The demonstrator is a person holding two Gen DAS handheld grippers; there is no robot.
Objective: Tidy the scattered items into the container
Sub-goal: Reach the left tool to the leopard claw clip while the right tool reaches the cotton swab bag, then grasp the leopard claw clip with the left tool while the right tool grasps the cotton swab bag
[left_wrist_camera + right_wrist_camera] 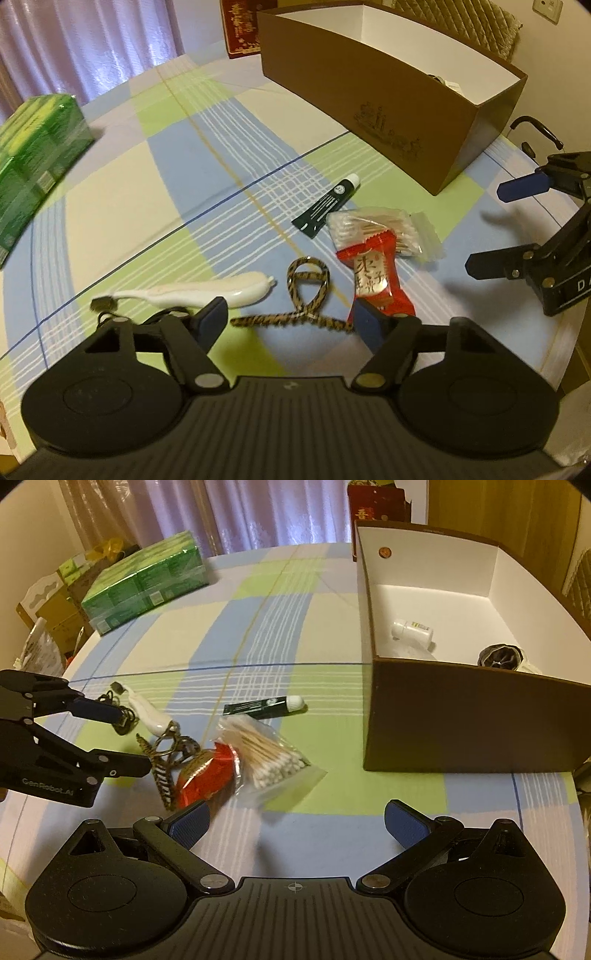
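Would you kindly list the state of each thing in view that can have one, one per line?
Left gripper: open, holding nothing.
Right gripper: open, holding nothing.
Brown box: open-topped, upright.
White bottle: lying inside the box.
Green tube: capped, lying on the table.
Cotton swab bag: on the table, outside the box.
Red packet: on the table, overlapping the swab bag.

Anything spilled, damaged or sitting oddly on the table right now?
Nothing spilled or damaged. The red snack packet lies partly over the cotton swab bag, and the leopard-print cord sprawls loose beside them. Both grippers are open and empty.
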